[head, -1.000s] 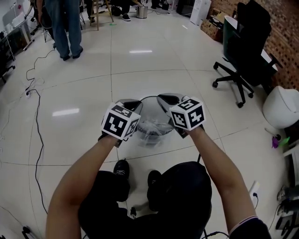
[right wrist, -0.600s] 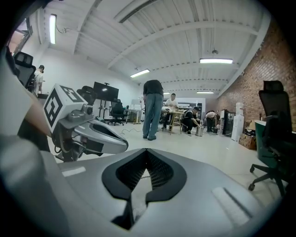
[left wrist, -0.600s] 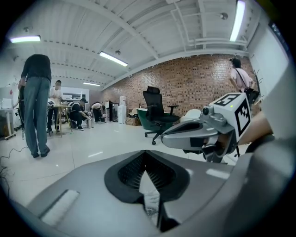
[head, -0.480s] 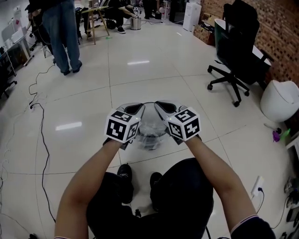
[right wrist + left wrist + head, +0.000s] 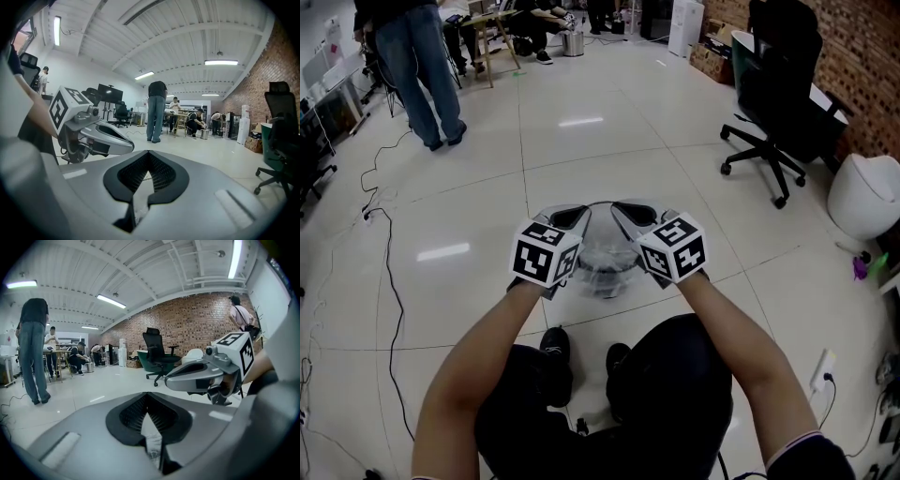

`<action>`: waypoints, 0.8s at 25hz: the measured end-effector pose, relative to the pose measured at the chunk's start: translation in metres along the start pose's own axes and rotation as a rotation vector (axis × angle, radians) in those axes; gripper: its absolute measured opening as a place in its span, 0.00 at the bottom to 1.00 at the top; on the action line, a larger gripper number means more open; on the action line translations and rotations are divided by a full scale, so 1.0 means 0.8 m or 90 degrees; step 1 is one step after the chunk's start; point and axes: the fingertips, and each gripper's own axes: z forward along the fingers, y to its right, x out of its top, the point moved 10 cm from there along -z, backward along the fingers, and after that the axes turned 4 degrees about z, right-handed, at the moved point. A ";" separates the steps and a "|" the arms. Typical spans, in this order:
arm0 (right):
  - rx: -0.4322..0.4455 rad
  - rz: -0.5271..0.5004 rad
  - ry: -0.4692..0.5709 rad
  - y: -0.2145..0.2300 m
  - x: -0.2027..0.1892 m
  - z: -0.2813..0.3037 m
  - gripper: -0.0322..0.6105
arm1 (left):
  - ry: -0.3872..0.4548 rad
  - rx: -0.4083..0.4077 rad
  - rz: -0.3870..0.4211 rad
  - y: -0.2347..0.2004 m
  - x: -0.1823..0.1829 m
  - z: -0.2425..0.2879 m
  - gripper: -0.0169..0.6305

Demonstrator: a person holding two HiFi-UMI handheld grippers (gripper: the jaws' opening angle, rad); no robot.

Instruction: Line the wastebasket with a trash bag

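Left gripper point(image 5: 583, 215), right gripper point(image 5: 617, 209): each clamped on clear trash bag point(image 5: 605, 253) film, centre frame. Change: pair now raised and closer together. Likely meaning: bag lifted over wastebasket point(image 5: 604, 281), lining not yet seated.

Your glossy white tiled floor point(image 5: 609, 141) carries the wastebasket point(image 5: 605, 269) just below and between your fingers point(image 5: 566, 219). A black cable point(image 5: 387, 272) trails well left of them, and an office chair point(image 5: 769, 112) stands well right.

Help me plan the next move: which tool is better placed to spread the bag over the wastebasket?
Neither: left tool and right tool are each shut on the trash bag, side by side above the wastebasket; probably both together.
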 end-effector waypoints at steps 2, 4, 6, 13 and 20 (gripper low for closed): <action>-0.004 0.000 0.001 0.001 0.001 -0.001 0.05 | -0.001 0.001 0.000 0.000 0.001 -0.001 0.04; -0.007 -0.001 0.001 0.001 0.001 0.000 0.05 | -0.001 0.002 -0.001 -0.001 0.000 -0.001 0.04; -0.008 -0.003 0.000 0.001 0.000 0.001 0.05 | -0.001 0.003 -0.001 -0.002 0.000 -0.001 0.04; -0.014 -0.010 -0.001 0.000 0.001 0.002 0.05 | -0.002 0.005 -0.001 -0.005 -0.002 -0.005 0.04; -0.017 -0.014 -0.003 -0.001 0.001 0.002 0.05 | -0.004 0.004 -0.001 -0.005 -0.003 -0.005 0.04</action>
